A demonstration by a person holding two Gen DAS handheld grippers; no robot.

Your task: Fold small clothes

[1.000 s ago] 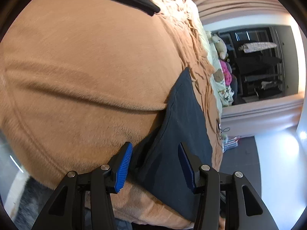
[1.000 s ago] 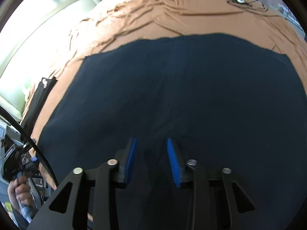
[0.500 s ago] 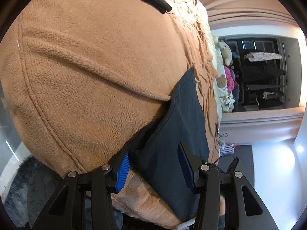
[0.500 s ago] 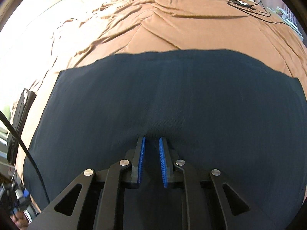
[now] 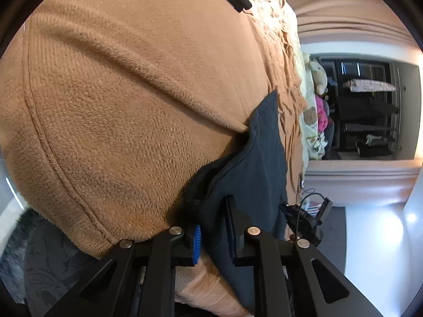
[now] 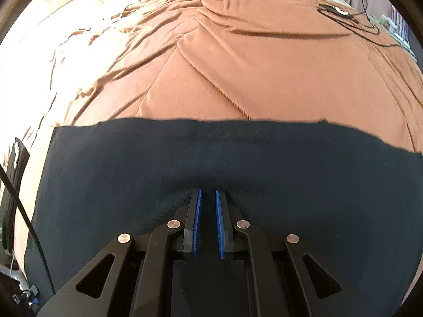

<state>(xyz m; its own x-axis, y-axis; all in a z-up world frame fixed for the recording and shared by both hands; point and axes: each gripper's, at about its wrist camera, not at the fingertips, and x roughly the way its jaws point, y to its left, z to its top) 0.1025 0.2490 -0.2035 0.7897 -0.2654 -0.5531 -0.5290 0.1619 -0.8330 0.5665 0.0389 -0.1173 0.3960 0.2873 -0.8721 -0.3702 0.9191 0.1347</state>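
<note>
My left tongs (image 5: 214, 227) have just closed onto the dark garment's (image 6: 185, 158) near edge; right tongs (image 6: 207, 219) have nearly closed, pinching its middle. It's soft, limp, light cloth, best taken at edges, spread on the bed's brown blanket (image 6: 264, 66) beyond

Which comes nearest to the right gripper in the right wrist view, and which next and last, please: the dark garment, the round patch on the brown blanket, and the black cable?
1. Dark garment, bunched at the right gripper.
2. Round patch, straight ahead, mid-blanket.
3. Black cable, far upper right.
</note>
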